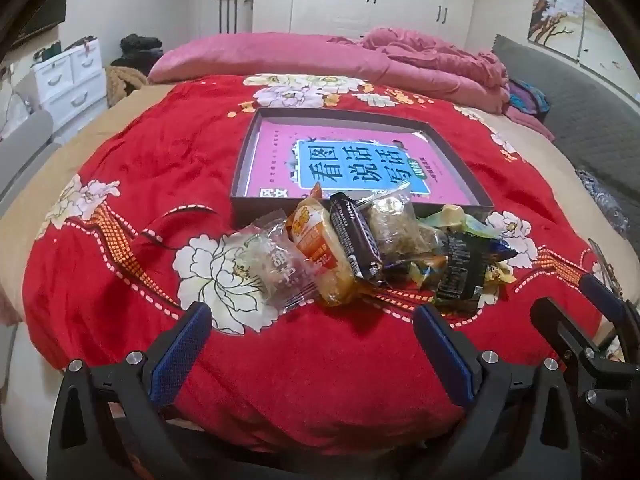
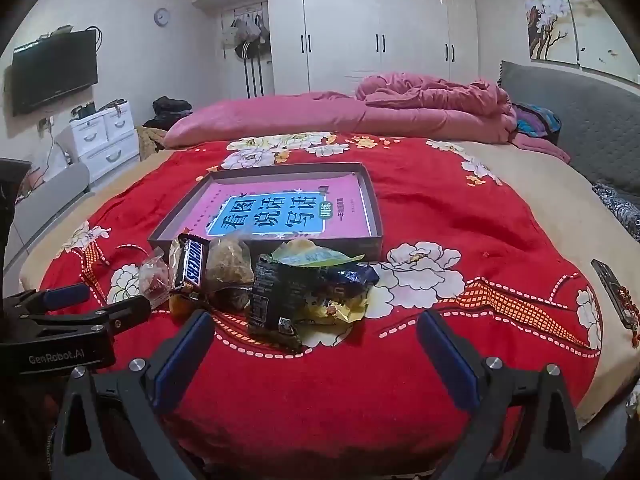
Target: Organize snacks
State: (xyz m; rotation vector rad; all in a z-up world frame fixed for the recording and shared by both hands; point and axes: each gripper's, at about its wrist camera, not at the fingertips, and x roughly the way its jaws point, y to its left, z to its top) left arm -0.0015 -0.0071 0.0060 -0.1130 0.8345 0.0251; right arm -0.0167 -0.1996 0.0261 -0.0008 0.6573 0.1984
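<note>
While both tools hover low over the red floral blanket [image 1: 120, 208], the left gripper [image 1: 312, 340] tips downward with jaws spread wide and empty, the snack pile [image 1: 360, 252] just ahead at twelve o'clock. Beside it at three o'clock, the right gripper [image 2: 316, 352] is likewise spread and empty. Beyond the snacks lies a shallow grey box [image 2: 372, 200] holding a pink book [image 2: 280, 212].
</note>
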